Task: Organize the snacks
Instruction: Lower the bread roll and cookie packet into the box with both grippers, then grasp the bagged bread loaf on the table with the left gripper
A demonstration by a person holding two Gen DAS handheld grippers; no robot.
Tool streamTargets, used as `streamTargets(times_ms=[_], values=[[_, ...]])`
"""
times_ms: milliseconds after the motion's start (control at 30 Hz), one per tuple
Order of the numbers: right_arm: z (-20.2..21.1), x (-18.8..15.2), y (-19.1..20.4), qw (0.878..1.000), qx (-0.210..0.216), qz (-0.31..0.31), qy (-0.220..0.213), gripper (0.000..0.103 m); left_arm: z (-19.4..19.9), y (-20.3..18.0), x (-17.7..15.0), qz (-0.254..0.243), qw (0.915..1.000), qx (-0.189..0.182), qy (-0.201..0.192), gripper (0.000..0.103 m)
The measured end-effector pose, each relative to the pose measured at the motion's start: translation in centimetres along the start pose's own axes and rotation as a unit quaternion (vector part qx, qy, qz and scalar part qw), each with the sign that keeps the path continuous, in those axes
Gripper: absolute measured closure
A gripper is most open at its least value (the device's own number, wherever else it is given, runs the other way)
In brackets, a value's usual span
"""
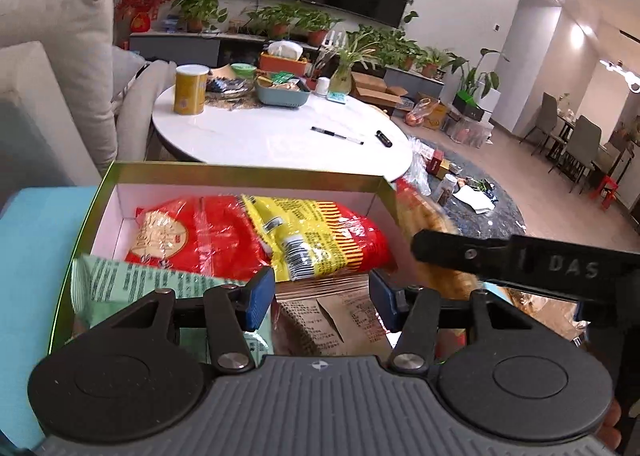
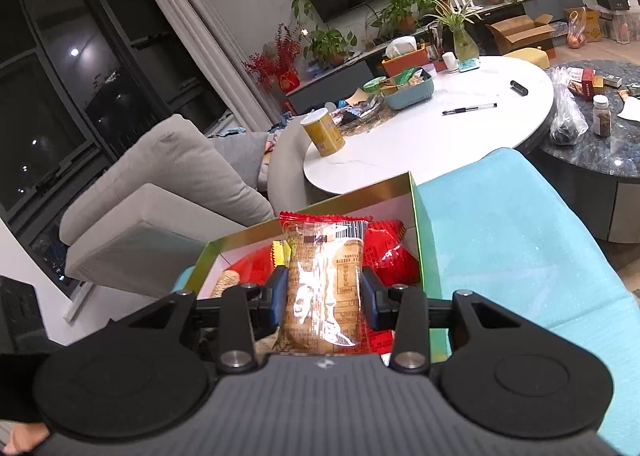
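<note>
**Packet over the box, ready to be set down**

Your right gripper (image 2: 324,296) holds a clear-wrapped snack packet (image 2: 322,280) upright between its blue pads (image 2: 279,296), which press on both of its sides. The packet hangs just above the near end of the open gift box (image 2: 416,215), with the big red snack bag (image 1: 224,232) lying beyond your fingertips on the box floor. This looks like the placing step: lower the packet into free space, then part the jaws. The box already seems fairly full, so you will likely need to tip the packet flat or slip it beside the red bag.

Your left gripper (image 1: 320,296) stands narrow with nothing pressed between its pads; a brown paper packet (image 1: 336,316) lies below the gap and a green packet (image 1: 132,280) sits just to its left, under the finger. The right tool's black arm crosses in from the right of this view, close by, so mind that the two do not knock.

The box rests on a turquoise cushion (image 2: 520,236), a soft footing that may give under a push. Ahead of both tongs stands a white oval table (image 1: 260,135) with a yellow tin (image 1: 191,89), a pen (image 1: 338,135) and a blue basket (image 1: 282,95); a grey sofa (image 2: 180,175) lies to the left.
</note>
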State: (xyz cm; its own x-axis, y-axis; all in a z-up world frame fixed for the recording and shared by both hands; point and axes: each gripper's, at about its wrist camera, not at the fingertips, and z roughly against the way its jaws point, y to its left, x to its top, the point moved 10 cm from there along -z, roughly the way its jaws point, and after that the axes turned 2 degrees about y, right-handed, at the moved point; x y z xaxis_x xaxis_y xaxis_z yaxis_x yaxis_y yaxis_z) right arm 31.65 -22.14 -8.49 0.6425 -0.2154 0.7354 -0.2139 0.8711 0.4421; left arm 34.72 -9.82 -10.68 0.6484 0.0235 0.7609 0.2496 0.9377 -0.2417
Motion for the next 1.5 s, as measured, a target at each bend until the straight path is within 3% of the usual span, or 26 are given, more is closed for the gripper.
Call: streamTargets(times_ms=[167,467,633,700,767,1167,1500], values=[[0.5,0.3,-0.4,1.0,-0.024,0.004,-0.009,0.033,0.6,-0.4,0.0,-0.01,0.9999,0.0,-0.008,0.048],[3.0,-0.3,0.0,0.999,-0.03,0.01,-0.016,0.033,3.7,-0.5,-0.4,-0.009,0.9997,0.0,-0.022,0.044],[5.2,-1.6,0.8,0.999,-0.038,0.024,-0.014,0.032,6.4,-1.6,-1.9,-0.03,0.9991,-0.001,-0.03,0.04],[6.2,-2.4,0.9,0.999,-0.04,0.021,-0.011,0.032,7.7,-1.9,-3.0,-0.034,0.9989,-0.003,-0.031,0.03],[7.1,-3.2,0.9,0.999,-0.044,0.02,-0.008,0.032,8.9,-2.4,-4.4,-0.044,0.9985,-0.003,-0.031,0.029],[11.1,-8.9,1.3,0.997,-0.068,0.033,0.007,0.032,9.2,-3.9,-12.8,-0.091,0.9952,0.014,0.035,0.026],[10.9,-12.2,0.3,0.996,-0.078,0.032,0.025,0.032,7.8,-4.0,-15.2,-0.097,0.993,0.023,0.062,0.027]])
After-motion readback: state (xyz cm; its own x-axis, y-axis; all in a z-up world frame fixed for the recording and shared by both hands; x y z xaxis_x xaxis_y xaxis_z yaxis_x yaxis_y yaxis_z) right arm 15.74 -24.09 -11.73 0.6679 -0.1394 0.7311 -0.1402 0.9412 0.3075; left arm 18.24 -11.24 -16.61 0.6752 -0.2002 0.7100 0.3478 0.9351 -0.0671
